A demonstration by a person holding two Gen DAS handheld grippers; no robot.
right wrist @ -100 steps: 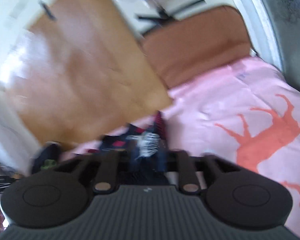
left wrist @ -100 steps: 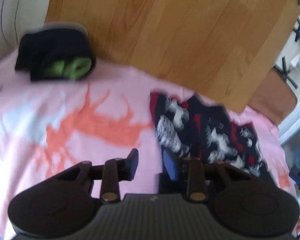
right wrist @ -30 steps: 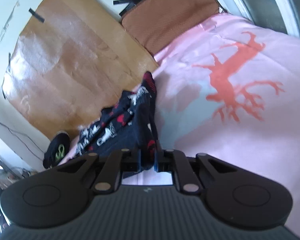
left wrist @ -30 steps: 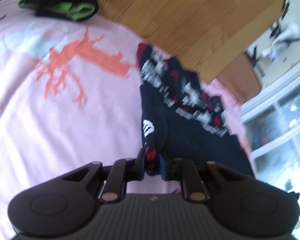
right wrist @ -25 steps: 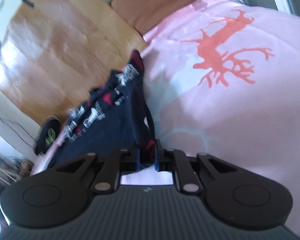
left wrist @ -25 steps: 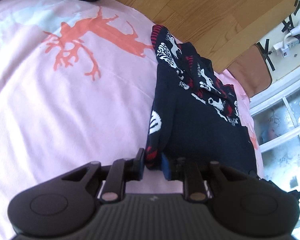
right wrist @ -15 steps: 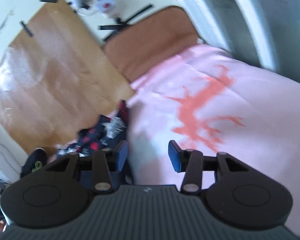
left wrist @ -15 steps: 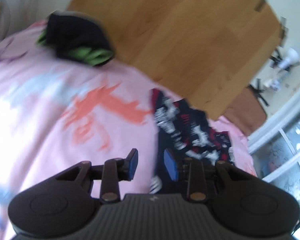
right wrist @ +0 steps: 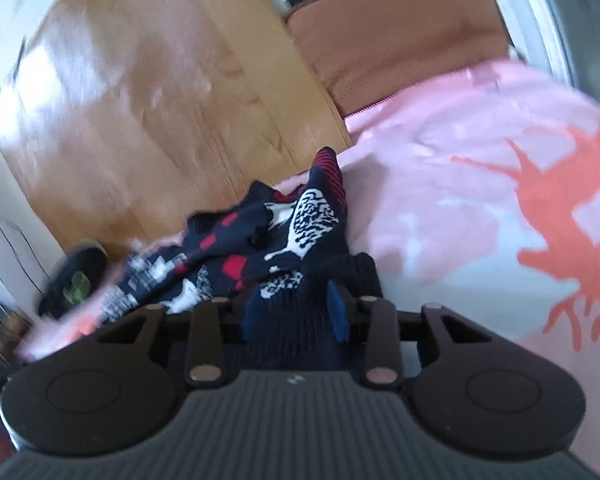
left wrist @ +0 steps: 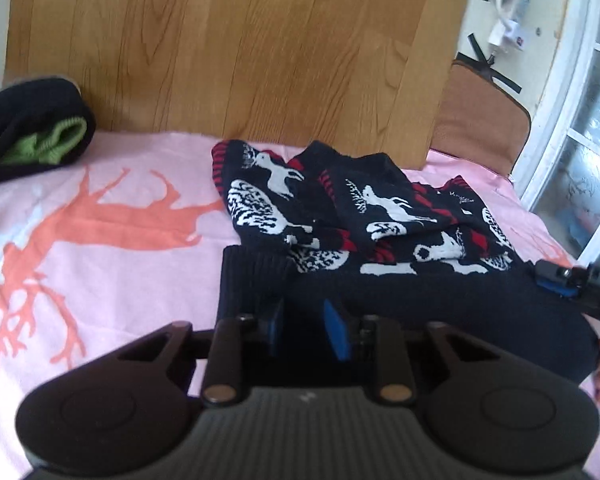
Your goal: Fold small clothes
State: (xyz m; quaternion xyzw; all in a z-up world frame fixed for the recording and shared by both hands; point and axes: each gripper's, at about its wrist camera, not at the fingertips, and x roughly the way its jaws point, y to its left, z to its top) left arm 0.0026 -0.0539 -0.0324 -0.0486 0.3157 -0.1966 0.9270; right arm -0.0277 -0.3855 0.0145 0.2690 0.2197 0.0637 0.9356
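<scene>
A small dark navy knit sweater (left wrist: 380, 232) with white deer and red marks lies bunched on the pink bedspread (left wrist: 100, 264), its plain ribbed hem nearest me. My left gripper (left wrist: 305, 330) is open, its jaws over the sweater's near left hem corner, holding nothing. My right gripper (right wrist: 294, 314) is open with the sweater's (right wrist: 300, 240) near right hem between its jaws, not clamped. The right gripper also shows at the right edge of the left wrist view (left wrist: 568, 280).
A folded black and green garment (left wrist: 32, 128) lies at the far left by the wooden headboard (left wrist: 240, 48). A brown cushion (left wrist: 480, 116) stands at the back right beside a window frame (left wrist: 560, 80). The bedspread has orange deer prints (right wrist: 572, 216).
Both grippers held the sweater's hem a second ago, pulled it toward me, then opened and let go. Now both sit open at the hem corners again.
</scene>
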